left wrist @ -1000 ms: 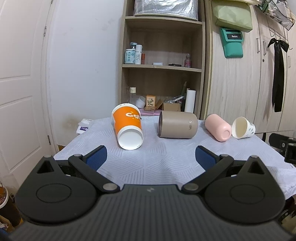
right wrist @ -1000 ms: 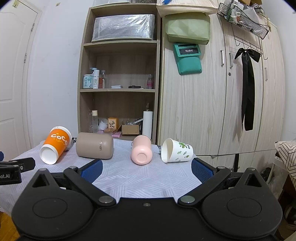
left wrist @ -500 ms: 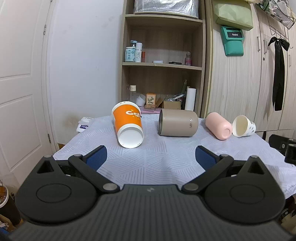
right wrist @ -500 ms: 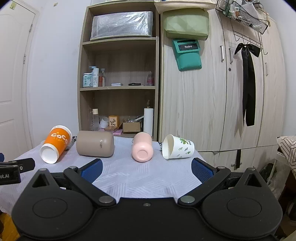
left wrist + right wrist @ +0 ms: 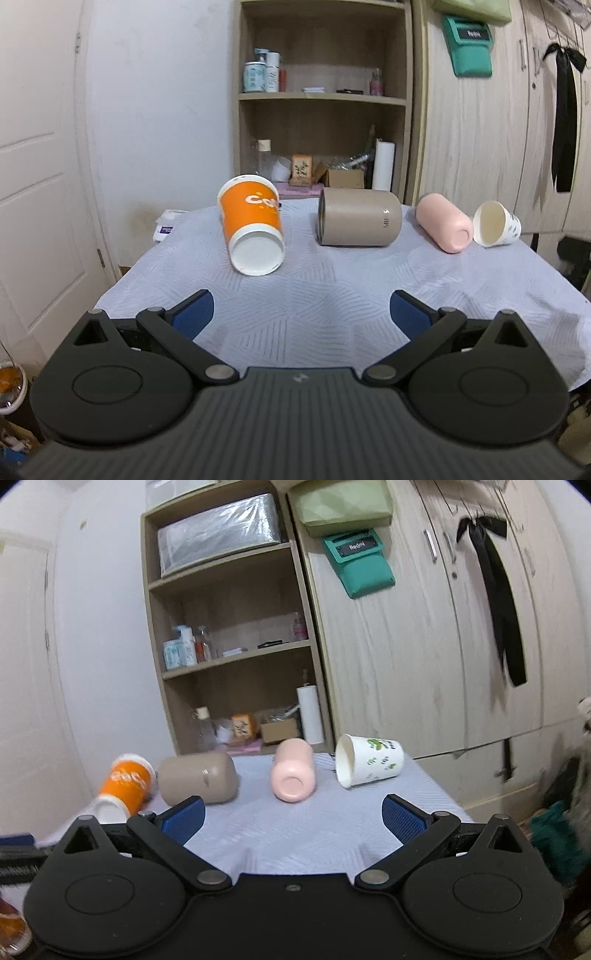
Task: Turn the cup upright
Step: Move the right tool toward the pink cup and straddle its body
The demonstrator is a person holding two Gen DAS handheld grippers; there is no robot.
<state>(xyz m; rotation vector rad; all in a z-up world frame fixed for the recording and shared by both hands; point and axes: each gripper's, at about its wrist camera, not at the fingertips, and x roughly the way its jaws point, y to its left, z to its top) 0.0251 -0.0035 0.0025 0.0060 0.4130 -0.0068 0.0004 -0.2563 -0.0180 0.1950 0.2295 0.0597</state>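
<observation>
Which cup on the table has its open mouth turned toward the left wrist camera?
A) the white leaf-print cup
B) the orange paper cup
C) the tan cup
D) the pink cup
A: in the left wrist view the white leaf-print cup shows its hollow inside, while the orange paper cup and pink cup show closed bottoms and the tan cup lies sideways.

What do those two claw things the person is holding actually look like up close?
Both look alike. The left claw has a black ribbed plastic body, two round black discs, angled black link arms with silver pivot pins, and blue textured pads on the fingertips. The right claw matches it, with a small screw at the centre. No cables or sleeves show.
</observation>
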